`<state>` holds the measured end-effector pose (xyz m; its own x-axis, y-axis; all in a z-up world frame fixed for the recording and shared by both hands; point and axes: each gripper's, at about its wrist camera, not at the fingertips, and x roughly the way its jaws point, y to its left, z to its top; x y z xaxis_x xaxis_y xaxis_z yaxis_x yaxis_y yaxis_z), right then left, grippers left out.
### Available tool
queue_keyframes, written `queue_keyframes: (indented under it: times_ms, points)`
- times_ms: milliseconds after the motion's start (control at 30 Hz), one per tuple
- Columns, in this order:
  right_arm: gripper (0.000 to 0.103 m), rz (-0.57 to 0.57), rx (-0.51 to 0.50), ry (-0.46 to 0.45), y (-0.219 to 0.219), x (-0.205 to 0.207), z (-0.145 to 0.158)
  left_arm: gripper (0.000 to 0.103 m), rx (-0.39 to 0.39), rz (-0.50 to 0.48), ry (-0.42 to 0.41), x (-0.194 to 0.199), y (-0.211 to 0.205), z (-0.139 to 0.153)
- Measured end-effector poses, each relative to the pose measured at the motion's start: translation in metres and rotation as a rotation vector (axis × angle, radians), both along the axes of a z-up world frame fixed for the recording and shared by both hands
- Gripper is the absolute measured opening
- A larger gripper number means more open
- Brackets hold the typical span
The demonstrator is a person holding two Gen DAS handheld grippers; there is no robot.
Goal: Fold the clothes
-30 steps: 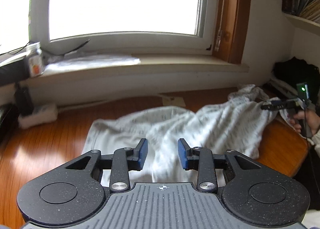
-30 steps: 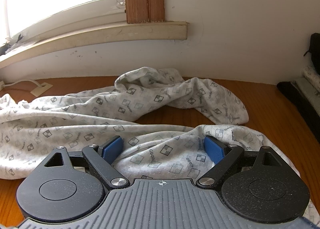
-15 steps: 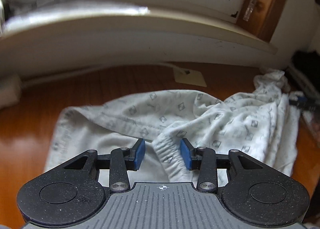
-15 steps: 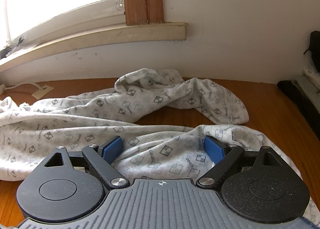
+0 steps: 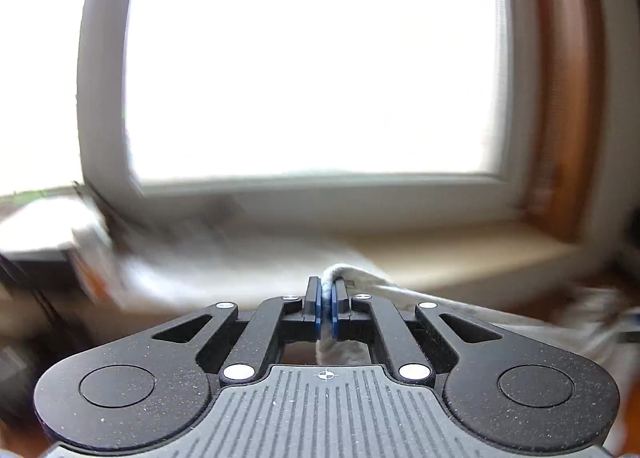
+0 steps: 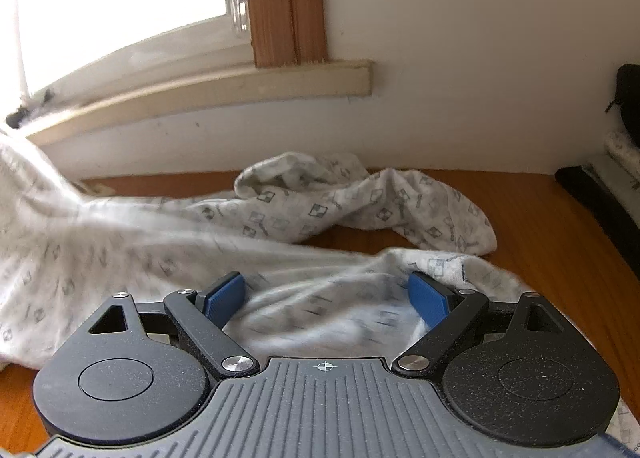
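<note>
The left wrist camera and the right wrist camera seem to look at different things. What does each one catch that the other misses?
Only the left wrist view shows the left gripper shut on a bunched edge of the patterned garment, before a bright window. Only the right wrist view shows the right gripper open over the garment, which lies spread across the wooden table. Both show that garment and the windowsill.

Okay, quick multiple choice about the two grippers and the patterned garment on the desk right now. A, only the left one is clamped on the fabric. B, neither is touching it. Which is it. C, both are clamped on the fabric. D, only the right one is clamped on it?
A: the left gripper has its fingers pinched on a fold of the patterned garment, while the right gripper stands wide open over the cloth.
</note>
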<state>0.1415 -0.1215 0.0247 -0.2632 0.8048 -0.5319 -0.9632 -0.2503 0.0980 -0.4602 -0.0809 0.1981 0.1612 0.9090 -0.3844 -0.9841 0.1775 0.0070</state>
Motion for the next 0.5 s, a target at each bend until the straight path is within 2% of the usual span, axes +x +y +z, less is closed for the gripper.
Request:
queue_keyframes:
  times_ms: [67, 200, 233, 333, 400, 467, 500]
  points:
    - [0.088, 0.006, 0.011, 0.021, -0.002, 0.002, 0.001, 0.005, -0.011, 0.058, 0.034, -0.003, 0.021, -0.004]
    - [0.087, 0.043, 0.08, 0.043, -0.019, 0.004, 0.007, 0.005, -0.123, 0.075, 0.063, 0.004, 0.046, -0.051]
    - [0.087, 0.053, 0.095, 0.042, -0.024, 0.004, 0.009, 0.011, -0.148, 0.071, 0.053, 0.006, 0.047, -0.062]
    - [0.087, 0.053, 0.119, 0.012, -0.034, 0.007, 0.016, 0.037, -0.184, 0.079, 0.038, 0.007, 0.044, -0.084]
    - [0.087, 0.052, 0.117, 0.0, -0.039, 0.016, 0.019, 0.041, -0.182, 0.072, 0.019, 0.009, 0.037, -0.092]
    - [0.087, 0.033, 0.117, -0.048, -0.041, 0.023, 0.02, 0.058, -0.17, 0.054, -0.008, 0.012, 0.029, -0.094]
    - [0.087, 0.023, 0.117, -0.071, -0.042, 0.027, 0.02, 0.062, -0.162, 0.044, -0.022, 0.013, 0.025, -0.095]
